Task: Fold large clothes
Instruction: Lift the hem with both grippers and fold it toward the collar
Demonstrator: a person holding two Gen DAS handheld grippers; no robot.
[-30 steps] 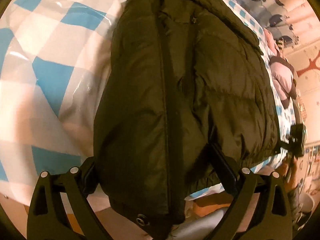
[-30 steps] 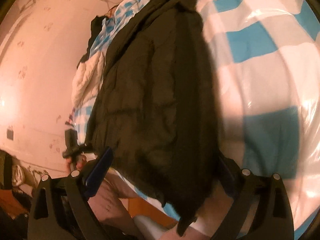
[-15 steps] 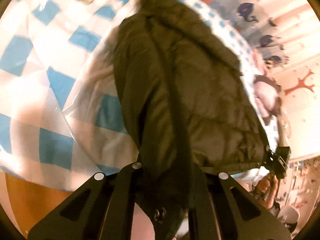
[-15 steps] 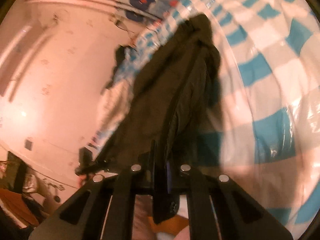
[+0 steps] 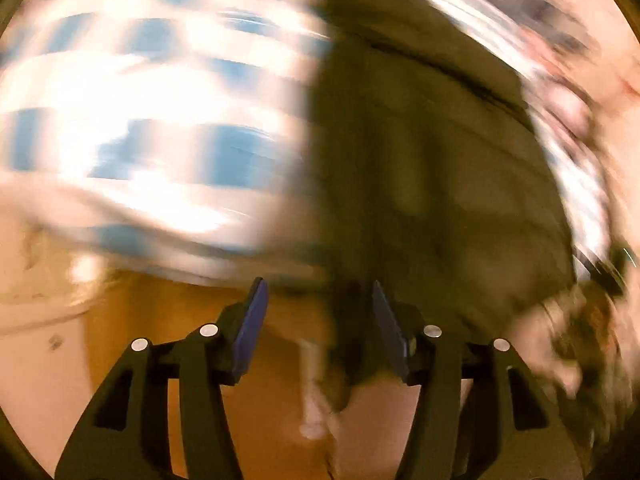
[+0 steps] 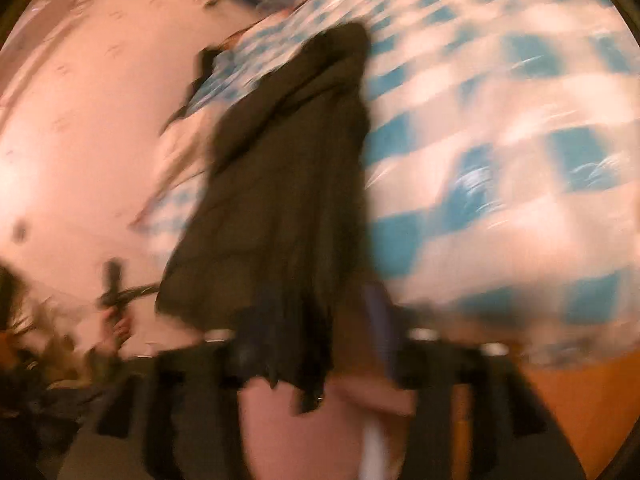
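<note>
The dark olive puffer jacket (image 5: pixel 432 168) lies lengthwise on the blue-and-white checked cover, hem overhanging its edge.

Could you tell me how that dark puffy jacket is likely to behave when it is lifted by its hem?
The dark jacket would probably flop: its hem hangs limp over the edge of the checked bed cover. Its quilted, puffy panels suggest bulk without much weight. The shell looks smooth, so it may slip from a shallow grip.

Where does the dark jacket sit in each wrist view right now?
Left wrist: the dark jacket fills the centre and right, its hem hanging down by the fingers.
Right wrist: the jacket runs down the middle, to the left of the checks.
Shared landmark: the blue-and-white checked cover under it.
</note>
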